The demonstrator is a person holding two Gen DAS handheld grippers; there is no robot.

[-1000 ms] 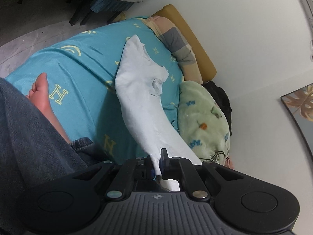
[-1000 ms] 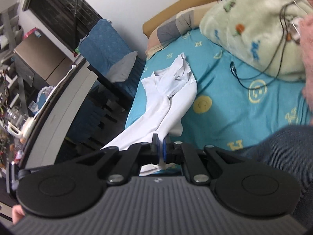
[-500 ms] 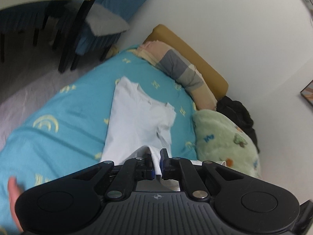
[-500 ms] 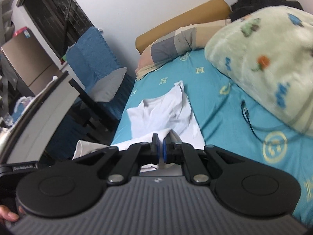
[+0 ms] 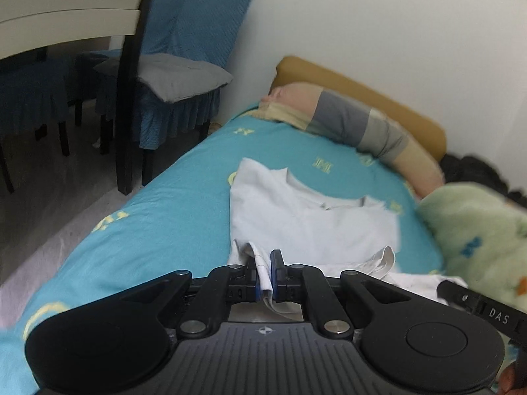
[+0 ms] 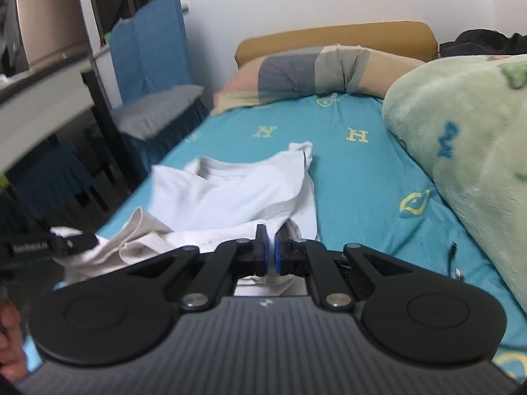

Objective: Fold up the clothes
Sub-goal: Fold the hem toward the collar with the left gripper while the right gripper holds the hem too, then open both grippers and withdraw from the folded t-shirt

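Pinching soft, crumpled white T-shirt (image 5: 306, 227) hem, left gripper (image 5: 263, 276) and right gripper (image 6: 268, 251) jaws closed tight.

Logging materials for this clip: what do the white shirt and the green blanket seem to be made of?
White shirt: thin matte knit, probably cotton; it creases softly and bunches at the grips. Green blanket: plush fleece, likely synthetic; its surface looks fuzzy and thick.

Turquoise bedsheet (image 5: 171, 210) with yellow letter prints covers bed. Patchwork pillow (image 5: 355, 125) at 12 o'clock against mustard headboard (image 6: 332, 38). Green fleece blanket (image 6: 467, 151) heaped at 3 o'clock. Blue-covered chair (image 5: 184, 42) with grey cushion (image 5: 178, 79) at 10 o'clock, beside bed edge. Black cable (image 6: 453, 256) lies on sheet near blanket.
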